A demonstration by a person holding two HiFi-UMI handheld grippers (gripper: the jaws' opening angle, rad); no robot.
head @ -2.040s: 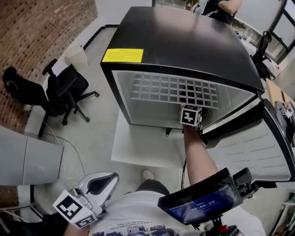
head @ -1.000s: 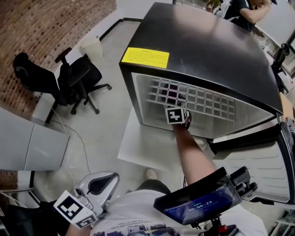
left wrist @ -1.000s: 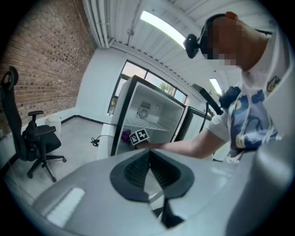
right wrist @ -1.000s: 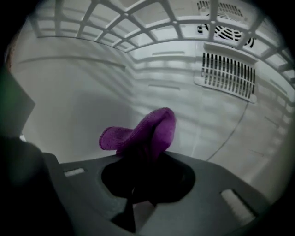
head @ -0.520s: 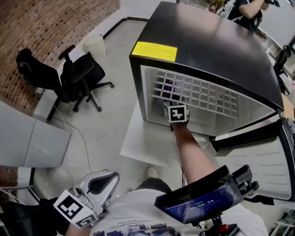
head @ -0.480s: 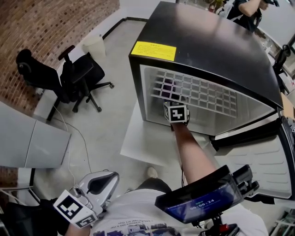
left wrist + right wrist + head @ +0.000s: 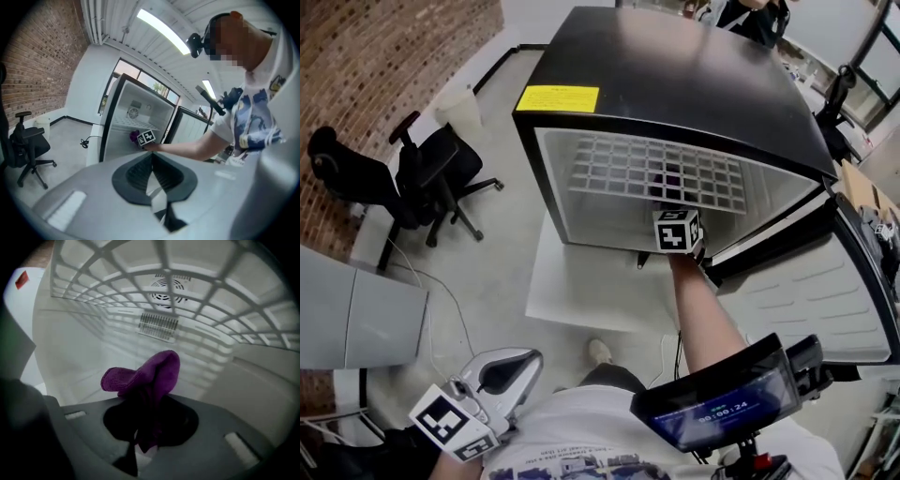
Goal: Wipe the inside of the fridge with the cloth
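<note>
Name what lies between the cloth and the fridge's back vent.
Nothing. In the right gripper view, the stretch from the cloth, held by the right gripper, to the vent is bare white wall; the wire shelf passes above.

Clear run under the wire shelf (image 7: 163, 269)
In the right gripper view that shelf roofed the upper frame; the cavity beneath ran clear to the vent grille (image 7: 158, 326) at centre, save the cloth (image 7: 145, 376) bunched in the right gripper (image 7: 143, 437), low middle. In the head view the fridge (image 7: 675, 84) mouth lay free at its left, the swung door (image 7: 806, 291) hemmed its right, and an office chair (image 7: 427, 178) stood well apart at far left.
</note>
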